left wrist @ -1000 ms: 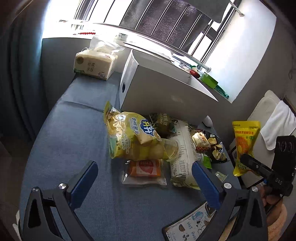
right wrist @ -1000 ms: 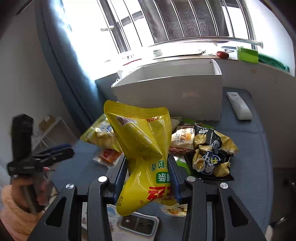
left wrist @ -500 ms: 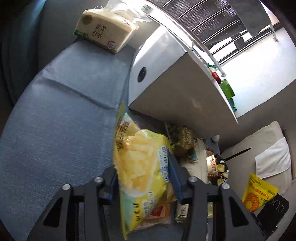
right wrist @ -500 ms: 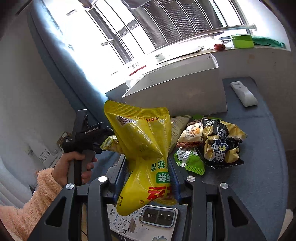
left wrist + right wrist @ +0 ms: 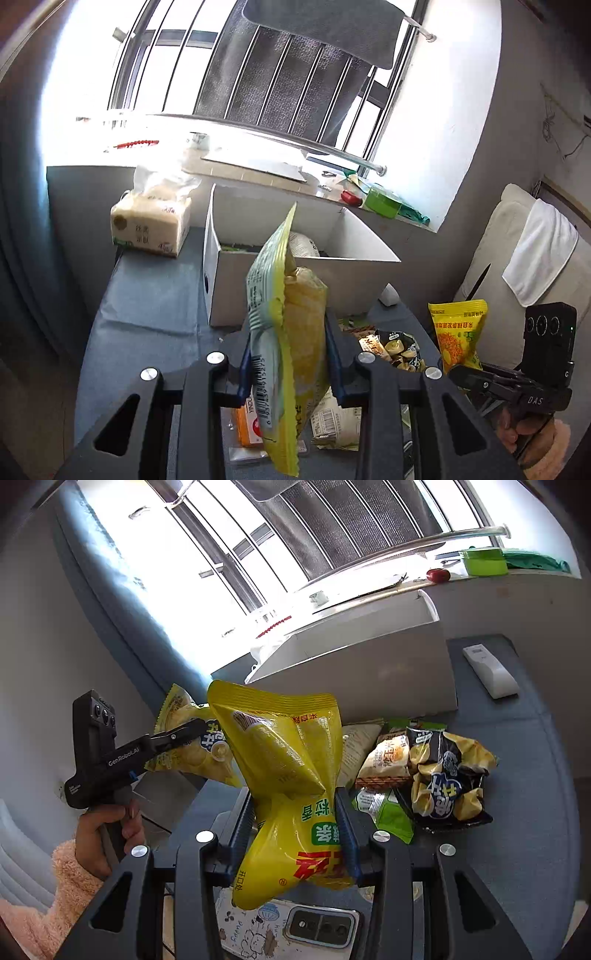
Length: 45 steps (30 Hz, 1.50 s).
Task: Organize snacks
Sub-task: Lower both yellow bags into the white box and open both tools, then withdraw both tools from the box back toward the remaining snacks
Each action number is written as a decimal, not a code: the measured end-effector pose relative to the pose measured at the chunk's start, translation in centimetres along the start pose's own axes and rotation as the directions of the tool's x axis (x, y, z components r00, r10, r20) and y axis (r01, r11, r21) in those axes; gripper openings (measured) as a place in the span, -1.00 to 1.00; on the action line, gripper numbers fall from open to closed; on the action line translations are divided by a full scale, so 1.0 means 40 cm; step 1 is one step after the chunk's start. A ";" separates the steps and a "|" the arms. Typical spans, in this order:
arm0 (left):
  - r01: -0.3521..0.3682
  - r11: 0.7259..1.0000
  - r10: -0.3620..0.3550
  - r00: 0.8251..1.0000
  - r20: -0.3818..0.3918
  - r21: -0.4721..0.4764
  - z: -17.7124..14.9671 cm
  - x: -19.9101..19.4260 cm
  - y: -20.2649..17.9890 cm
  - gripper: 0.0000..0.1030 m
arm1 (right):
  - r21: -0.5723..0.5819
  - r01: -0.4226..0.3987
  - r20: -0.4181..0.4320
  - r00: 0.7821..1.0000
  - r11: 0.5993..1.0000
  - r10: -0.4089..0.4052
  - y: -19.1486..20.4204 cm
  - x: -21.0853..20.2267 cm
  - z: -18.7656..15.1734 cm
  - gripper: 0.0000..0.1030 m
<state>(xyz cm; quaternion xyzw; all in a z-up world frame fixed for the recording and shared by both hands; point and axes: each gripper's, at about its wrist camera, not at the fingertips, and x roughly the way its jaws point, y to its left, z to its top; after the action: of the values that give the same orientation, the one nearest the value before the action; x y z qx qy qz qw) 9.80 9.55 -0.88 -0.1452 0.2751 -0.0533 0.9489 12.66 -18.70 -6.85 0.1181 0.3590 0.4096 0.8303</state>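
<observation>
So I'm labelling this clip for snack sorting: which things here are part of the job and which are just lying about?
Part of the job:
- chip bag in the left gripper
- yellow snack bag in the right gripper
- white box
- black chip bag on the table

Just lying about:
- tissue pack
- remote
- phone

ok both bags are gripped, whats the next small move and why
Probably carry the left hand-held gripper forward over the white box and drop its chip bag there: the bag hangs clear of the table, and the open box is straight ahead, already holding snacks.
</observation>
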 end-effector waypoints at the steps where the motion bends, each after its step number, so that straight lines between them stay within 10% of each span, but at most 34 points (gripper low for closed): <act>1: -0.003 1.000 0.003 1.000 0.006 0.016 0.017 -0.002 -0.011 -0.31 | -0.003 -0.003 0.007 1.000 1.000 0.003 0.002 0.001 0.018 -0.10; 10: 0.009 0.998 -0.012 0.999 0.045 0.065 0.196 0.083 -0.046 -0.31 | 0.128 -0.035 0.094 0.995 0.991 0.023 -0.040 0.021 0.231 -0.10; 23: -0.131 0.983 0.133 0.991 -0.002 0.131 0.359 0.337 -0.015 -0.25 | 0.175 0.223 0.036 0.972 0.959 -0.233 -0.175 0.233 0.508 -0.05; 25: -0.143 0.983 0.148 0.988 -0.034 0.118 0.356 0.361 -0.001 0.29 | 0.183 0.246 0.010 0.968 0.952 -0.252 -0.193 0.258 0.525 0.14; 26: -0.146 0.983 0.153 0.987 -0.054 0.112 0.352 0.368 0.004 0.95 | 0.192 0.239 0.002 0.970 0.952 -0.244 -0.200 0.268 0.531 0.25; 28: -0.158 0.979 0.165 0.985 -0.042 0.129 0.342 0.360 -0.003 1.00 | 0.229 0.224 0.023 0.972 0.947 -0.236 -0.211 0.270 0.535 1.00; 45: -0.112 0.973 0.097 0.992 0.085 0.200 0.206 0.011 -0.116 1.00 | 0.094 0.173 0.142 0.972 0.980 -0.185 -0.015 0.073 0.410 1.00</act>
<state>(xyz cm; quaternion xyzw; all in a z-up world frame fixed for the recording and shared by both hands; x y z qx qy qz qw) 14.51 7.07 6.95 -0.0343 0.2396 -0.0258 0.9699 25.56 -15.24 3.12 0.1493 0.3210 0.3079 0.8831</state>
